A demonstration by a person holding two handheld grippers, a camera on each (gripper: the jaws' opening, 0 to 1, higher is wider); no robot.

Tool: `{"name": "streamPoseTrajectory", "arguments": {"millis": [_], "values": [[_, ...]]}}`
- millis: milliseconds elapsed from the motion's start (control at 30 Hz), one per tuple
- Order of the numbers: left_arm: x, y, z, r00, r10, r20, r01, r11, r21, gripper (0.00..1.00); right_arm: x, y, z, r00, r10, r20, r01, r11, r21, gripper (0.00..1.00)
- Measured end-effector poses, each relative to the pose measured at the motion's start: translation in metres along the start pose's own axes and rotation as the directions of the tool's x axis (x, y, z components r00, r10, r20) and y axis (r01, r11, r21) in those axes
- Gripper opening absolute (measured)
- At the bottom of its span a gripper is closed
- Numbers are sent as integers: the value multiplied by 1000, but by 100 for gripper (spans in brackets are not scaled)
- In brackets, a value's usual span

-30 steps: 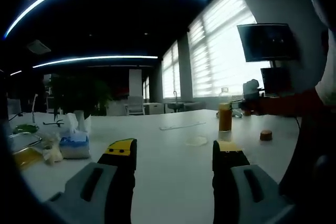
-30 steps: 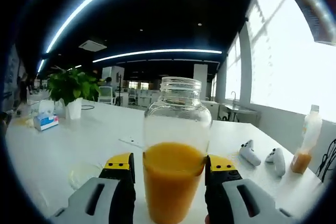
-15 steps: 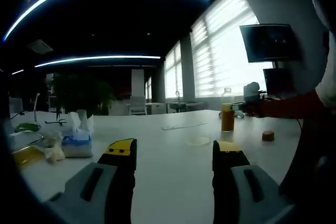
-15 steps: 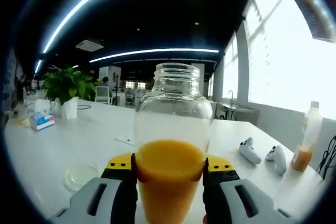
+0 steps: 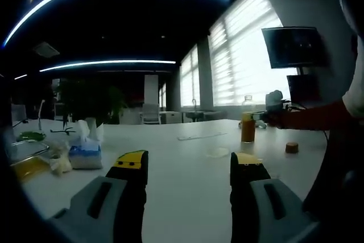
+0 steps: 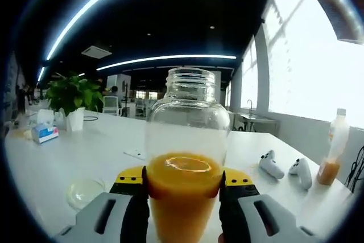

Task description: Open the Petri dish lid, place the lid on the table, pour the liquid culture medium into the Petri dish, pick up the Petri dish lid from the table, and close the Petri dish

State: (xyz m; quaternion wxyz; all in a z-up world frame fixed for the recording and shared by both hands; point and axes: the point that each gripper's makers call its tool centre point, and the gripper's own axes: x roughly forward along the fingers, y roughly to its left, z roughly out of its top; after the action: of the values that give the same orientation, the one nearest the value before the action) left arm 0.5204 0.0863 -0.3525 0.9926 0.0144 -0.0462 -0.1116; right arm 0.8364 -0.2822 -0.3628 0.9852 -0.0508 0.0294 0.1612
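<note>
A glass jar [image 6: 185, 140], half full of orange liquid, stands upright with my right gripper [image 6: 183, 177] shut on its lower part. A clear Petri dish [image 6: 84, 192] lies flat on the white table [image 6: 85, 157] to the jar's lower left. In the left gripper view the same jar [image 5: 248, 127] is far off at the right, with the Petri dish [image 5: 218, 152] on the table in front of it. My left gripper [image 5: 187, 166] hovers above the table, open, with nothing between its fingers. I cannot tell the dish's lid apart from its base.
A small brown cap [image 5: 292, 148] lies right of the dish. A tissue box [image 5: 85, 155], a tray [image 5: 25, 166] and a plant [image 5: 85, 103] are at the left. Two white controllers [image 6: 270, 164] and a bottle [image 6: 331, 155] sit right of the jar. A person's sleeve [image 5: 318, 115] reaches in.
My right gripper's jaws have drawn in onto the jar, which now looms larger, and the liquid's surface ripples. The left gripper view has shifted slightly; its jaws stay open.
</note>
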Motion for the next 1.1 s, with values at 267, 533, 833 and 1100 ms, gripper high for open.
{"name": "streamPoseTrajectory", "arguments": {"millis": [267, 533, 833, 1100], "values": [[-1, 2, -2, 1000, 8, -4, -9, 1000, -6, 49, -2, -1, 0, 1000, -16, -3, 16, 1000, -24, 44], [0, 2, -1, 1000, 5, 2, -5, 1000, -9, 49, -9, -3, 6, 998, -54, -7, 51, 969, -240, 43], [2, -1, -4, 1000, -3, 1, 3, 1000, -17, 49, -10, 5, 5, 998, -65, -13, 58, 952, -299, 43], [-1, 2, -2, 1000, 5, 7, -5, 1000, -17, 49, -6, 19, 5, 996, -88, -19, 73, 914, -399, 43]]}}
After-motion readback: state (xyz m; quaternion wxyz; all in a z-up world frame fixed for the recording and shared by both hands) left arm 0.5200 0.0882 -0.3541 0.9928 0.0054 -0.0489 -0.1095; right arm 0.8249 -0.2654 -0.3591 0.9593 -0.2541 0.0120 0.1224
